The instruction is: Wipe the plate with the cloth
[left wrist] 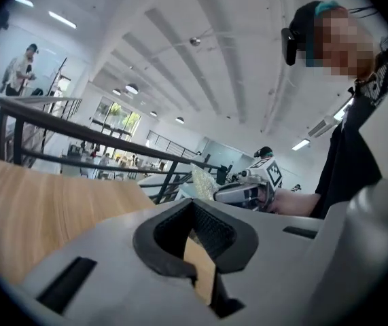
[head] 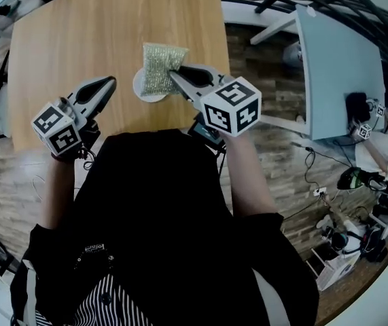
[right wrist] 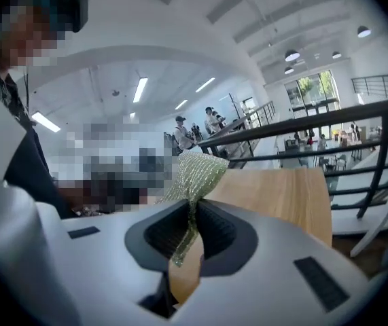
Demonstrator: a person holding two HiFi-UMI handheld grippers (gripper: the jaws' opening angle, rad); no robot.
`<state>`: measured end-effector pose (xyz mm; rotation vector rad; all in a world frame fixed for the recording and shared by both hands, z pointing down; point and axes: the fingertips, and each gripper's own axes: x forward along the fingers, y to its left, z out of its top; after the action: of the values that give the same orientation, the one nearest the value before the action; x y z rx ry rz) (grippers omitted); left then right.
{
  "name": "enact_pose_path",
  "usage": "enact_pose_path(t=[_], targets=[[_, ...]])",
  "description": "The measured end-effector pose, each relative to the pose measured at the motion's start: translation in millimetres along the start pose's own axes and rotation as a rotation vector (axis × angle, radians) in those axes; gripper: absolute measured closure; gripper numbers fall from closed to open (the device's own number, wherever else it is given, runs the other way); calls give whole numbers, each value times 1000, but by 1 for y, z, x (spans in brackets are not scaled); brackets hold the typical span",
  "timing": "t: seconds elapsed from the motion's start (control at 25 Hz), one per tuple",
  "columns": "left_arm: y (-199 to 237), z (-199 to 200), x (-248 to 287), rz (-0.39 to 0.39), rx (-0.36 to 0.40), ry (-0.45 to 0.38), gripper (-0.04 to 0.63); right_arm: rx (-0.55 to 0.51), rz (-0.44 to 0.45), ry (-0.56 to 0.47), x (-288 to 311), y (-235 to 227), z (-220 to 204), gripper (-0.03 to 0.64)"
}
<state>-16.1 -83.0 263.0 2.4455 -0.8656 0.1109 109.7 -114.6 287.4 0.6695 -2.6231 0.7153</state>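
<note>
One green cloth (head: 158,65) hangs pinched in the right gripper (head: 175,74), above the single white plate (head: 139,89) at upper centre on one table (head: 71,32). The left gripper (head: 109,82), centre left, is closed and empty.

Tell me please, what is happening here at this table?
A person holds a two-jaw gripper in each hand over a light wooden table. The right gripper is shut on a corner of a yellow-green mesh cloth, which hangs over a small round white plate. Whether the cloth presses on the plate cannot be told. The left gripper is shut on nothing, left of the plate and apart from it.
</note>
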Motion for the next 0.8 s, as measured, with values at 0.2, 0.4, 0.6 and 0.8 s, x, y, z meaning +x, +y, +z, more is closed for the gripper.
enact_pose_path(t=[0.2, 0.4, 0.6, 0.8], targets=[[-44, 59, -13, -17, 94, -128, 600, -141, 17, -95, -8, 47, 52, 576], [-63, 87, -26, 10, 111, -211, 601, -163, 59, -139, -16, 72, 74, 576], [-76, 92, -20, -6, 155, -205, 601, -182, 48, -131, -25, 67, 73, 577], [-83, 92, -11, -22, 169, -200, 601, -186, 40, -128, -26, 65, 68, 577]])
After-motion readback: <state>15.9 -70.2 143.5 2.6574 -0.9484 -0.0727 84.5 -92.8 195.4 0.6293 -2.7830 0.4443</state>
